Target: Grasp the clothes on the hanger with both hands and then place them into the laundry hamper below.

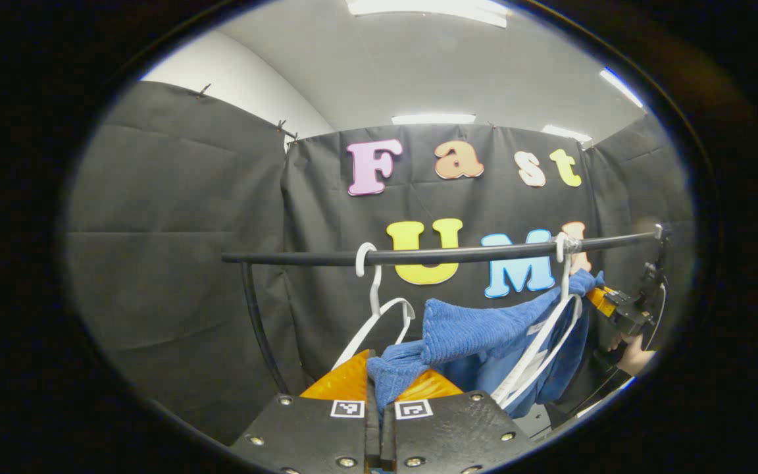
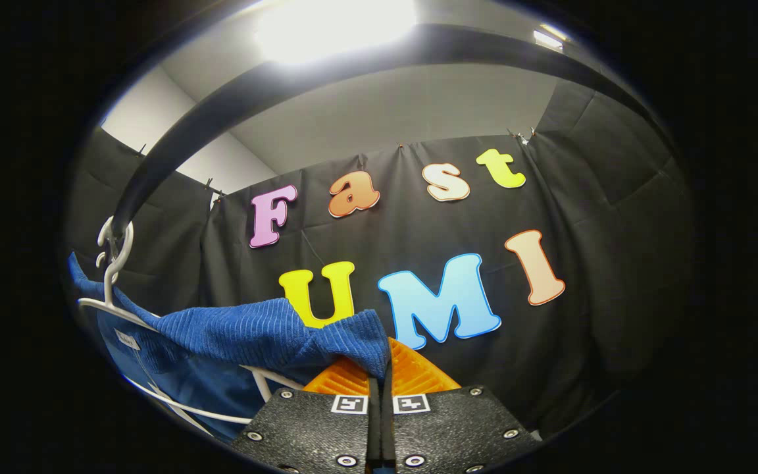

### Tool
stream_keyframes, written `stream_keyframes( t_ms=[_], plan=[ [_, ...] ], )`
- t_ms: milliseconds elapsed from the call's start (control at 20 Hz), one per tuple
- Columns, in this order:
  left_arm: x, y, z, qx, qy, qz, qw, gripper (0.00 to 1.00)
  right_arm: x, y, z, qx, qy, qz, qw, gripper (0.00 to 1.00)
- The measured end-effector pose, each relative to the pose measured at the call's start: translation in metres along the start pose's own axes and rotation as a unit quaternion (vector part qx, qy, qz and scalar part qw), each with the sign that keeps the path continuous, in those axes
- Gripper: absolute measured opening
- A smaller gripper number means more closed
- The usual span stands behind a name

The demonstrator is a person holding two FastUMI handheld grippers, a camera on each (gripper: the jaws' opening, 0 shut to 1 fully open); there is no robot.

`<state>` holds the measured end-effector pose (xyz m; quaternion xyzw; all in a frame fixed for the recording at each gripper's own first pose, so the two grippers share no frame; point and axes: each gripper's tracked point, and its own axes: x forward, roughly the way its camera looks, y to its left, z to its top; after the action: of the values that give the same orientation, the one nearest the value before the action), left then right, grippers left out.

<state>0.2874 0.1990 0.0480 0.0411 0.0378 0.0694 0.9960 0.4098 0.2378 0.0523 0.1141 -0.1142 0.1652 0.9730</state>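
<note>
A blue ribbed garment (image 1: pixel 478 329) hangs from a white hanger (image 1: pixel 566 309) on a black rail (image 1: pixel 431 253). My left gripper (image 1: pixel 379 385) is shut on one bunched end of the cloth, pulled toward the camera. In the left gripper view the right gripper (image 1: pixel 606 299) sits at the garment's far end with a hand (image 1: pixel 632 359) behind it. In the right gripper view my right gripper (image 2: pixel 379 372) is shut on the other blue end (image 2: pixel 267 336), stretched from the hanger (image 2: pixel 112 276) at the left. The hamper is out of sight.
An empty white hanger (image 1: pixel 376 309) hangs on the rail left of the garment. The rail's black upright (image 1: pixel 260 329) stands at the left. In the right gripper view the rail (image 2: pixel 353 59) arcs close overhead. Black cloth walls enclose the booth.
</note>
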Motion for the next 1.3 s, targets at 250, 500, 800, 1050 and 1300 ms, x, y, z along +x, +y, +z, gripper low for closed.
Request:
stream_keyframes(
  t_ms=[250,500,800,1050,1300],
  plan=[
    [0.015,0.0,-0.012,-0.012,0.013,-0.019,1.0,0.03,0.002,-0.004,0.005,-0.006,-0.008,-0.016,1.0,0.0],
    [0.026,-0.003,0.006,-0.031,-0.013,-0.035,0.999,0.02,0.003,-0.012,0.022,-0.009,-0.04,-0.024,0.999,0.0],
    [0.062,-0.002,0.005,-0.051,-0.014,-0.052,0.997,0.02,0.015,-0.015,0.02,-0.026,-0.054,-0.032,0.998,0.0],
    [0.066,-0.003,-0.026,-0.072,0.016,-0.081,0.994,0.02,0.026,-0.019,-0.007,-0.04,-0.026,-0.03,0.998,0.0],
    [0.075,-0.01,-0.059,-0.056,0.039,-0.116,0.991,0.02,0.033,-0.024,-0.038,-0.072,0.013,-0.022,0.997,0.0]
  ],
)
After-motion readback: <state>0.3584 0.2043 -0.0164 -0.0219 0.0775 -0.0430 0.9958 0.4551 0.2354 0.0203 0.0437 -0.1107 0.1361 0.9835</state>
